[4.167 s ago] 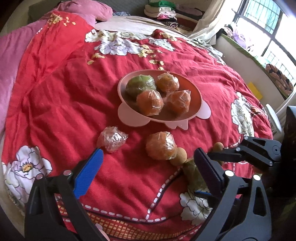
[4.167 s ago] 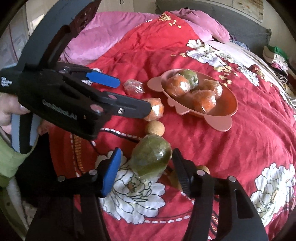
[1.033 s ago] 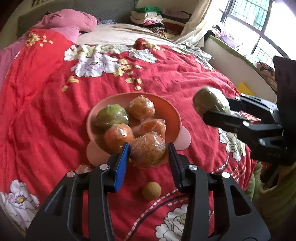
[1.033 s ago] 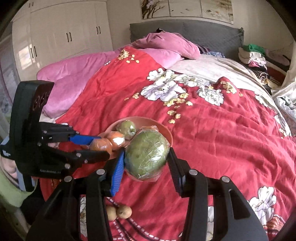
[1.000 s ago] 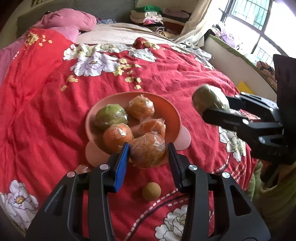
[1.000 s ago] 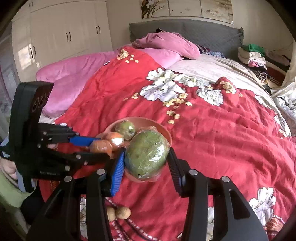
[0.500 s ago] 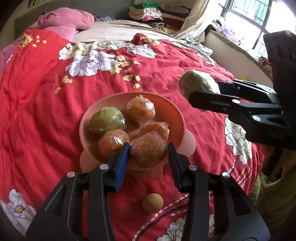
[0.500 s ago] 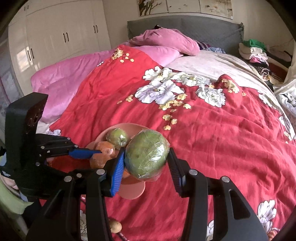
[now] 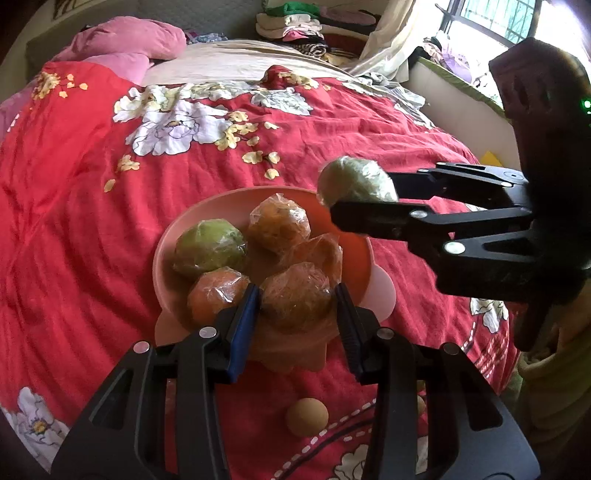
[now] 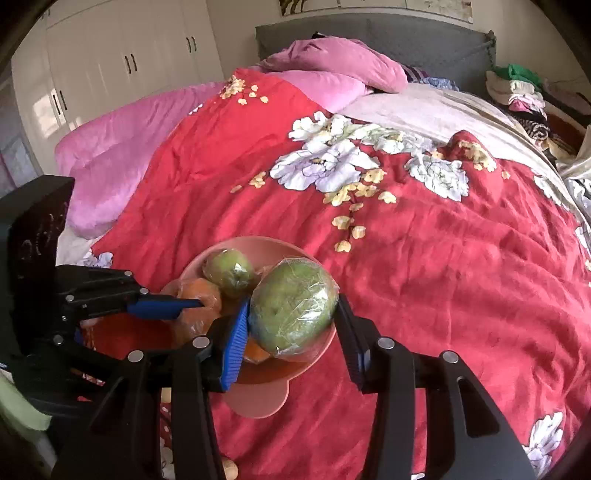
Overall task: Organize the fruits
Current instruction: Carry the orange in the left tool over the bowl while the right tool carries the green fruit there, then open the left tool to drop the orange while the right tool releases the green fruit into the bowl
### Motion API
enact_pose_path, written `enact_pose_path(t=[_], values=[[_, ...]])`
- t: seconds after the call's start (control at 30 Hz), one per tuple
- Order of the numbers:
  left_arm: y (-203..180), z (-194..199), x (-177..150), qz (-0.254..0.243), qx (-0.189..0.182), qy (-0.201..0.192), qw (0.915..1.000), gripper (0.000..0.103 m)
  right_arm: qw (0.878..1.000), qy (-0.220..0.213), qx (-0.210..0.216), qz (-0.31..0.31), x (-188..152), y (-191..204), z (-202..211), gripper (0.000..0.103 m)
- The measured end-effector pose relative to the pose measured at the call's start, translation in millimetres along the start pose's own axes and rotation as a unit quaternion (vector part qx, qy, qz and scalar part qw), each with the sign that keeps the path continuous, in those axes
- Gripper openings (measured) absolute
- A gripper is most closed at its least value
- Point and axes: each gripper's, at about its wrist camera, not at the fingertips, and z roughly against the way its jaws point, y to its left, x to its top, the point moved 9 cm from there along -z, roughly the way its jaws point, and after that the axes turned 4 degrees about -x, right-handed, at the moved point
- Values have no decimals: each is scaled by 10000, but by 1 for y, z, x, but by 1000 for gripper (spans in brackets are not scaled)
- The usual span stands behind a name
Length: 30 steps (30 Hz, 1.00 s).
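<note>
A pink plate (image 9: 162, 258) lies on the red flowered quilt and holds a wrapped green fruit (image 9: 208, 251) and three wrapped orange fruits (image 9: 279, 223). My left gripper (image 9: 297, 295) is shut on another wrapped orange fruit (image 9: 295, 306), over the plate's near rim. My right gripper (image 10: 291, 306) is shut on a large wrapped green fruit (image 10: 293, 314), held above the plate (image 10: 258, 242). In the left wrist view that green fruit (image 9: 351, 177) hangs at the plate's right edge. The left gripper's blue finger (image 10: 162, 306) shows at the left of the right wrist view.
A small brown round fruit (image 9: 306, 417) lies on the quilt in front of the plate, and another (image 10: 229, 469) shows at the bottom edge. Pink pillows (image 10: 332, 62) and folded clothes (image 9: 291, 22) lie at the bed's far end. White wardrobes (image 10: 110, 74) stand on the left.
The right gripper has carried the green fruit leftward to the plate's right edge. The left gripper with the orange fruit has edged forward over the plate's near rim.
</note>
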Motion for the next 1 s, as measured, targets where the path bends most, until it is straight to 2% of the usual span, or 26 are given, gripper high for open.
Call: enact_pose_path(t=[0.67, 1.0], values=[[-1, 0, 1, -17, -4, -14, 10000, 34, 9998, 128, -158, -47, -7, -8, -15, 44], [-1, 1, 2, -27, 18, -33, 10000, 34, 9998, 62, -202, 10, -5, -8, -13, 45]])
